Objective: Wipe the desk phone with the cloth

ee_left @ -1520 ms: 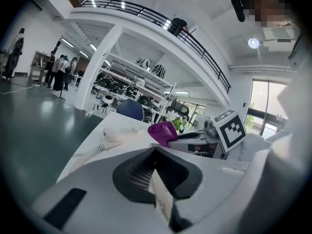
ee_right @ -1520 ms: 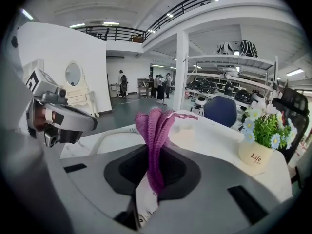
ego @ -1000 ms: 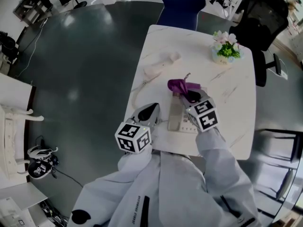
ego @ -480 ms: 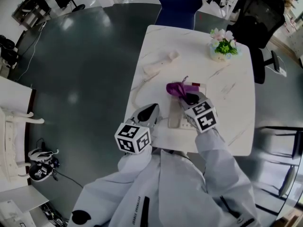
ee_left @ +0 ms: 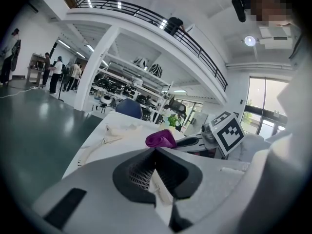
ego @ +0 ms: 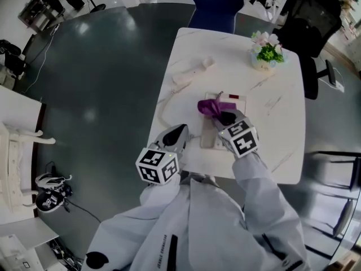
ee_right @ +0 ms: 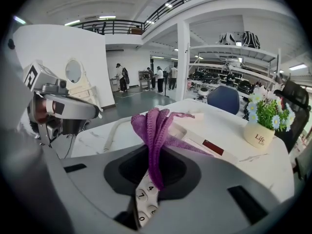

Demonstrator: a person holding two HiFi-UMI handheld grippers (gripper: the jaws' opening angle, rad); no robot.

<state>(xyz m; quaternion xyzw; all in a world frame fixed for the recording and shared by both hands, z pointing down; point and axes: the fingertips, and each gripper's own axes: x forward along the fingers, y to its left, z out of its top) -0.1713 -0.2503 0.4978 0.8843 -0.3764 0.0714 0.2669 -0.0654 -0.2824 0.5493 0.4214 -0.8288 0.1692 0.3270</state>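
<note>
The white desk phone [ego: 211, 133] lies on the marble table [ego: 271, 123], and its keypad [ee_right: 142, 200] shows between my right jaws. My right gripper [ego: 224, 117] is shut on the purple cloth [ego: 209, 106], which hangs bunched over the phone's upper part [ee_right: 155, 123]. The handset [ego: 192, 72] lies off the base at the far left of the table, and its cord [ego: 164, 106] curls back toward me. My left gripper [ego: 174, 135] hovers at the table's near left edge beside the phone, shut and holding nothing. In the left gripper view the cloth [ee_left: 161, 139] sits just ahead.
A small pot of flowers [ego: 265, 52] stands at the table's far right corner. A blue chair [ego: 217, 4] is at the far side and a black office chair [ego: 313, 24] at the right. Dark floor surrounds the table.
My right gripper and the cloth have shifted slightly left and toward me over the phone. The left gripper has stayed in place.
</note>
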